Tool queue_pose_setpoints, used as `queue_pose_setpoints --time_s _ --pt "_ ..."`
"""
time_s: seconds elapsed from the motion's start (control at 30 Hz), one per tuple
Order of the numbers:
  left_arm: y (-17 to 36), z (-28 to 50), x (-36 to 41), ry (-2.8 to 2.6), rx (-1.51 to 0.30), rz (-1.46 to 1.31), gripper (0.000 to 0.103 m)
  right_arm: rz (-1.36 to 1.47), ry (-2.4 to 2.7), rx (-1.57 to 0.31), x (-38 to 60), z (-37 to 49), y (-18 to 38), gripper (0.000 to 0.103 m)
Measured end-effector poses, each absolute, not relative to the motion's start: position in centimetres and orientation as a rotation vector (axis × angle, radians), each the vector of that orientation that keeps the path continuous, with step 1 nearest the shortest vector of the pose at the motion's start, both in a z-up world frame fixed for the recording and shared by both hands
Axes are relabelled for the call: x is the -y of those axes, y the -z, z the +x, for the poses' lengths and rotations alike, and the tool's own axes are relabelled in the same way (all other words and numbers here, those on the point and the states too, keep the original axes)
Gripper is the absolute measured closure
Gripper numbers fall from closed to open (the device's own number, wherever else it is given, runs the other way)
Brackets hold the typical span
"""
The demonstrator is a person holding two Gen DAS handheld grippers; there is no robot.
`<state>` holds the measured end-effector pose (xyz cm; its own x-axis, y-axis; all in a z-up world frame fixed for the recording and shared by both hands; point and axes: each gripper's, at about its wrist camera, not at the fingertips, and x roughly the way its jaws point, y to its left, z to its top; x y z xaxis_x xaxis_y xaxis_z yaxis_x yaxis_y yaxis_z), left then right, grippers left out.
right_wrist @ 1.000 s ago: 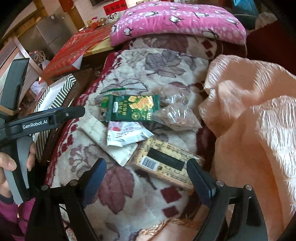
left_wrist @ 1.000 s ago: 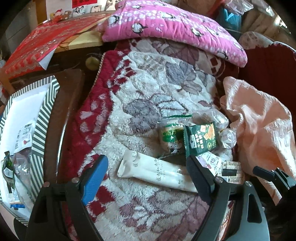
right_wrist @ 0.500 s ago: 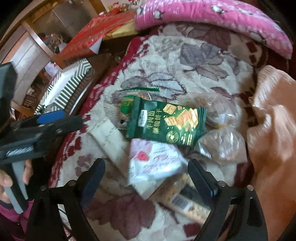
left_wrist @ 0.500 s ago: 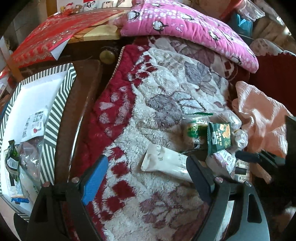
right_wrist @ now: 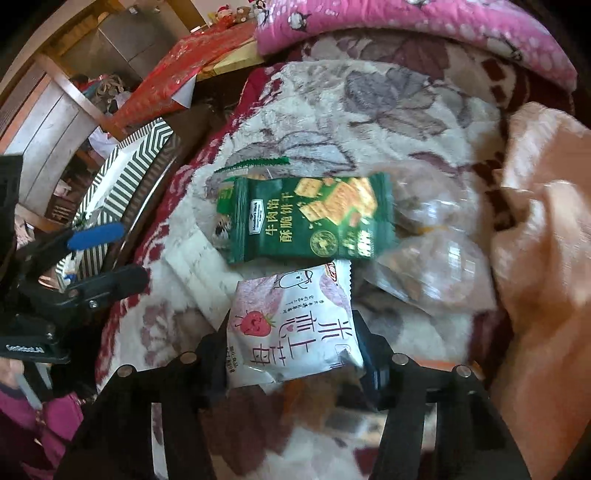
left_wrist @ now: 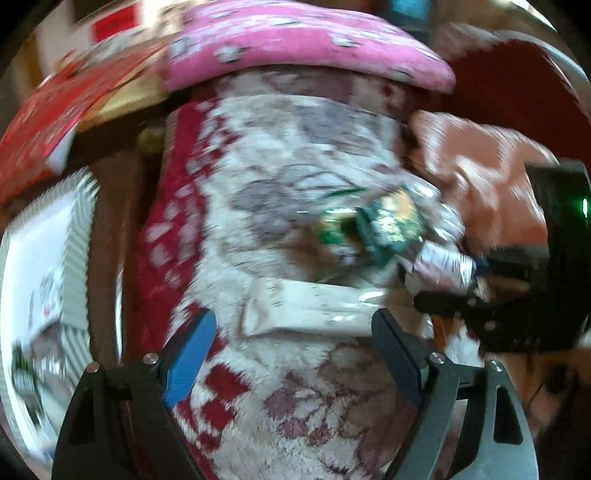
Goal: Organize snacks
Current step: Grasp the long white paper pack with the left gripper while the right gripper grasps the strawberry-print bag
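Observation:
Several snack packets lie in a pile on a floral blanket (right_wrist: 388, 99). My right gripper (right_wrist: 291, 354) is closing, and its fingers press both sides of a white strawberry packet (right_wrist: 291, 325). Just beyond it lies a green cracker packet (right_wrist: 314, 218), with clear bags (right_wrist: 432, 273) to its right. In the blurred left wrist view, my left gripper (left_wrist: 293, 347) stands open just above a long white packet (left_wrist: 306, 310), nothing between its fingers. That view also shows the right gripper (left_wrist: 476, 280) at the right holding the strawberry packet (left_wrist: 443, 264), next to the green packet (left_wrist: 391, 225).
A striped box (right_wrist: 125, 170) with packets inside sits left of the blanket, also visible as the striped box (left_wrist: 37, 258). A pink cushion (right_wrist: 424, 33) lies at the back. Peach cloth (right_wrist: 543, 258) is bunched on the right. My left gripper (right_wrist: 107, 256) hangs at the left.
My right gripper has come down over the pile and its jaws have narrowed onto the strawberry packet. The left gripper has rolled and its view is now blurred; its jaws stay wide.

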<state>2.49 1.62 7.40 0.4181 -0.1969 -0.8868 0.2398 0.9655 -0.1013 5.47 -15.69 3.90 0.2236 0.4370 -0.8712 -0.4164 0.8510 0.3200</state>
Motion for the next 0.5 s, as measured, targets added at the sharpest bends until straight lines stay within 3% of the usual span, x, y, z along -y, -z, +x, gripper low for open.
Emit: queue_pose_setpoints --time_s 0.27,0.5 --pt "-5.5 1.1 4.0 0.579 -1.031 0.457 0.017 0.060 -0.541 -1.185 19.1 3.2 -6.0 0.042" --pt "-2.5 2.4 4.9 0.677 -1.074 0.636 0.017 0.096 -0.541 -1.170 19.8 3.1 -6.7 0.042"
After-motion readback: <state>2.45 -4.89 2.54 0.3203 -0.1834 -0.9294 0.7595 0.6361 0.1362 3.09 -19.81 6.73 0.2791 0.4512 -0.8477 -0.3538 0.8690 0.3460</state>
